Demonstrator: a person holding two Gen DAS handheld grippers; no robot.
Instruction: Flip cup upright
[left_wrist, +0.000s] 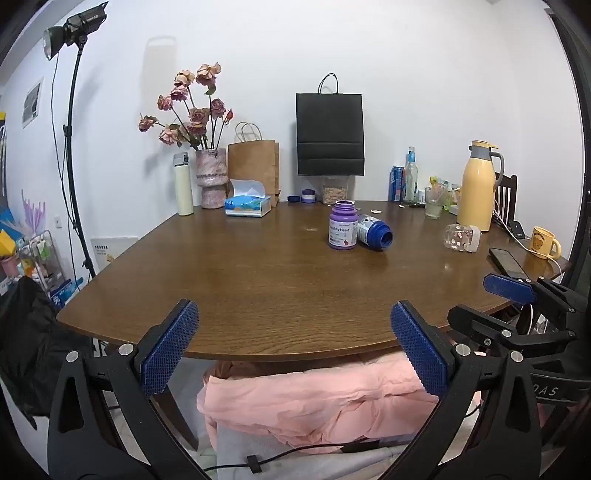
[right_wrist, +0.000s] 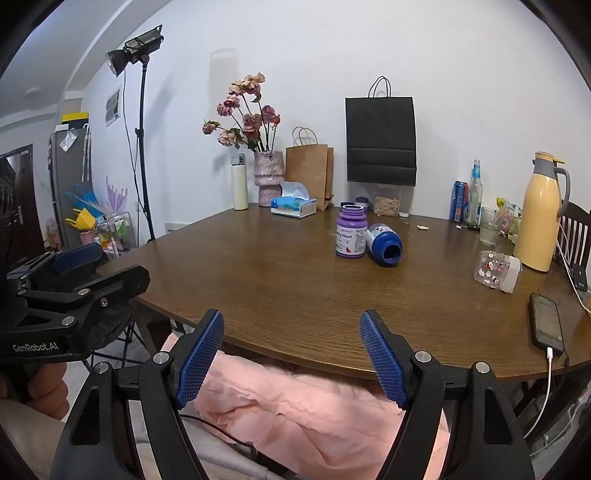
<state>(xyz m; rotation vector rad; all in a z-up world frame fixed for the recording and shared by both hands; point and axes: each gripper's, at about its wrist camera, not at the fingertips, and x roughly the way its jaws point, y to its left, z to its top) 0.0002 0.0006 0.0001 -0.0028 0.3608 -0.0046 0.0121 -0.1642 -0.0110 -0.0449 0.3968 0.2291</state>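
Left wrist view
Left gripper (left_wrist: 295, 347): jaws spread wide, holding nothing, level with the near edge of the table (left_wrist: 258, 295).
Right gripper (left_wrist: 513, 291): seen at the right edge, one blue pad and black linkage; from here I cannot tell how far its jaws stand apart.
Cup (left_wrist: 461, 238): clear, with small printed figures, lying on its side on the right part of the table, just in front of the yellow jug (left_wrist: 478, 188).
Bottles: a purple bottle (left_wrist: 343, 230) stands upright mid-table; a blue bottle (left_wrist: 373, 232) lies on its side touching it, mouth toward the camera.
Right edge: a yellow mug (left_wrist: 545, 242) and a dark phone (left_wrist: 508, 262).

Right wrist view
Right gripper (right_wrist: 291, 354): jaws spread wide, empty, over pink cloth (right_wrist: 295, 410) at the table's near edge.
Left gripper (right_wrist: 74, 273): at the left border, gripped by a hand (right_wrist: 44, 391); its jaw gap is unclear here.
Cup (right_wrist: 496, 271): on its side, near the jug (right_wrist: 539, 218), well apart from both grippers.
Phone (right_wrist: 546, 323): flat on the table with a white cable plugged in.
Back wall: flowers in a vase (right_wrist: 267, 177), a tissue box (right_wrist: 293, 206), a brown bag (right_wrist: 310, 173) and a black bag (right_wrist: 380, 140).
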